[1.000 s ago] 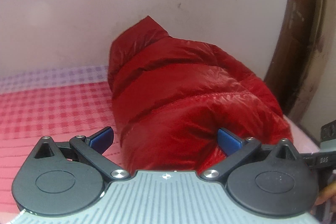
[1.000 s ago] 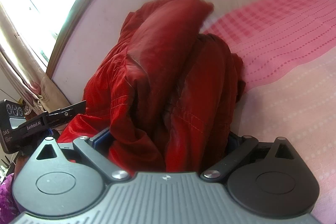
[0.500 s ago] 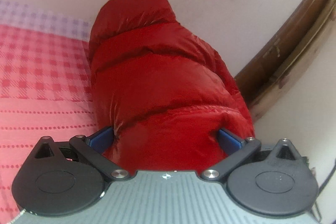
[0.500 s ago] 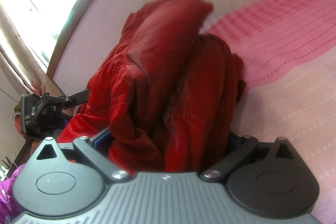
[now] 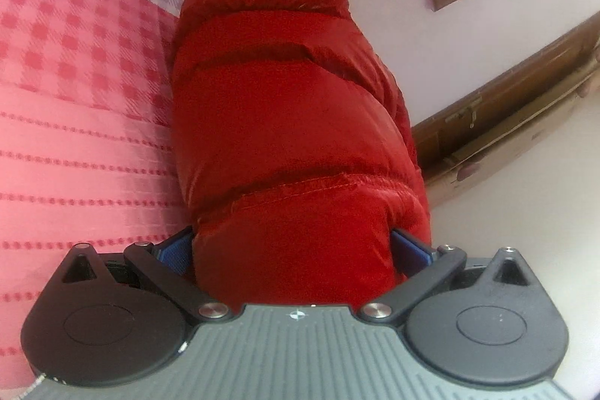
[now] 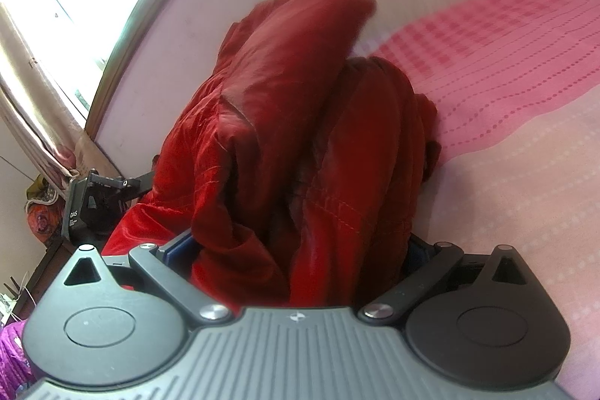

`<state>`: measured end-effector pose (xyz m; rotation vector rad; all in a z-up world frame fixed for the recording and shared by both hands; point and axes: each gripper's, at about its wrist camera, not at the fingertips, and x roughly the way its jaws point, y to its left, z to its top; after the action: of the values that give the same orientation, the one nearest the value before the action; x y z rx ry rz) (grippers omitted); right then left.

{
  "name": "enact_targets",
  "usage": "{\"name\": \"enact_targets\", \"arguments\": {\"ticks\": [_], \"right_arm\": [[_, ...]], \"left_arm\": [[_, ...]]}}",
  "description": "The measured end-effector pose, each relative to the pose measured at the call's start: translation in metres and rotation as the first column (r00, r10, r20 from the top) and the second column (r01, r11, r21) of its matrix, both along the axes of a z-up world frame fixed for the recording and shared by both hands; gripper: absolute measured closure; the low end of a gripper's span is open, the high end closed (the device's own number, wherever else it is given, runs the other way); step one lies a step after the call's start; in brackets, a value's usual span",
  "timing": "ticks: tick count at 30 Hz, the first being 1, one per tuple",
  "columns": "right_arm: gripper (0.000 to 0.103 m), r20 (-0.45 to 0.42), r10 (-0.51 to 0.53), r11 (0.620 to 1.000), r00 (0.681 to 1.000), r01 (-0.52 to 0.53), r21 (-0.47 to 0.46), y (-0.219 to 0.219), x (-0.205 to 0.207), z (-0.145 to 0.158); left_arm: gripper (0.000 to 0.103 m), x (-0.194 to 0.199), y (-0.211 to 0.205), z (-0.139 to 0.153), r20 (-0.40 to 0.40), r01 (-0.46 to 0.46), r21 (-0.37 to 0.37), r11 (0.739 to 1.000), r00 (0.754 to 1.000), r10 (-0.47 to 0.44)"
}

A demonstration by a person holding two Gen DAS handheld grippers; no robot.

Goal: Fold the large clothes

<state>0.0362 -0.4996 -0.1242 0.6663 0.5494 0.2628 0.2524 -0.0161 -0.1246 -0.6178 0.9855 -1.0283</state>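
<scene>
My left gripper (image 5: 292, 250): fairly wide, blue pads pinching the one puffy red quilted jacket (image 5: 285, 107).
My right gripper (image 6: 296, 250): equally wide, clamping bunched jacket folds.
Pink checked bedsheet (image 5: 75, 100): one.

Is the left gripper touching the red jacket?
Touching. The left wrist view shows the left gripper with both blue pads pressed into the red jacket.

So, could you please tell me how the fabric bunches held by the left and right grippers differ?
The left gripper clamps one smooth, puffy fold of the red quilted jacket; the right gripper clamps several crumpled layers of it. The left bunch shows tidy horizontal quilting; the right shows creased vertical folds. Both grippers are shut on the same jacket above the pink checked bedsheet.
</scene>
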Motion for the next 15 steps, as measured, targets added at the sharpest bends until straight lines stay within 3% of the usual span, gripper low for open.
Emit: {"name": "enact_targets", "arguments": {"ticks": [9, 15], "right_arm": [[0.000, -0.019, 0.021, 0.999, 1.000, -0.021, 0.041, -0.010, 0.006, 0.005], [0.000, -0.024, 0.069, 0.977, 0.997, -0.062, 0.204, -0.039, 0.031, -0.003]], "left_arm": [[0.000, -0.001, -0.010, 0.008, 0.054, -0.020, 0.074, 0.997, 0.998, 0.016], [0.000, -0.003, -0.018, 0.015, 0.098, -0.015, 0.130, 0.991, 0.995, 0.002]]}}
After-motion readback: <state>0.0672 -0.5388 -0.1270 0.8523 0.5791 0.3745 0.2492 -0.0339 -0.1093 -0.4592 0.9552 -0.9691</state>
